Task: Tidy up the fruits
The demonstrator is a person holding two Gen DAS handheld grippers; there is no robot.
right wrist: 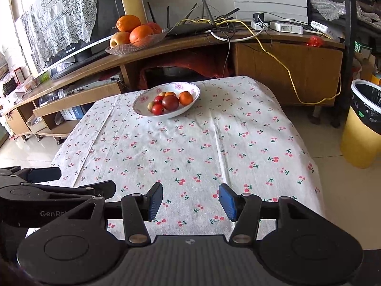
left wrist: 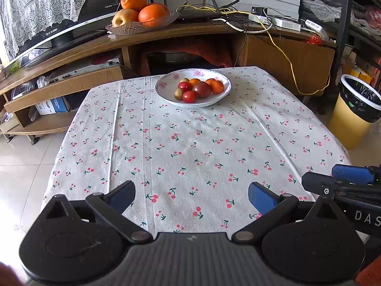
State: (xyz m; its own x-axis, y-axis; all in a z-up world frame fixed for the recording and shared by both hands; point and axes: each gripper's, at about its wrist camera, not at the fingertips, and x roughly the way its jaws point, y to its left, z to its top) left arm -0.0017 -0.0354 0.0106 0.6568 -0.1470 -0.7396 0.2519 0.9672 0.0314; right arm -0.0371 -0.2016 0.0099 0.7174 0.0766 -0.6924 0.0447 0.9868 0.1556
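Both tongs are hanging empty. Through the left wrist view I am seeing my left tongs (left wrist: 191, 196) standing wide, the fruit (left wrist: 198, 88) sitting in a bowl (left wrist: 164, 88) far ahead. Through the right wrist view, my right tongs (right wrist: 190, 201) are gaping narrower, holding nothing, the bowl (right wrist: 142, 100) lying ahead-left on the tablecloth (right wrist: 214, 143).

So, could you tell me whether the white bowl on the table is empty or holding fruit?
Holding fruit: the bowl contains small tomatoes, oranges and greenish fruits.
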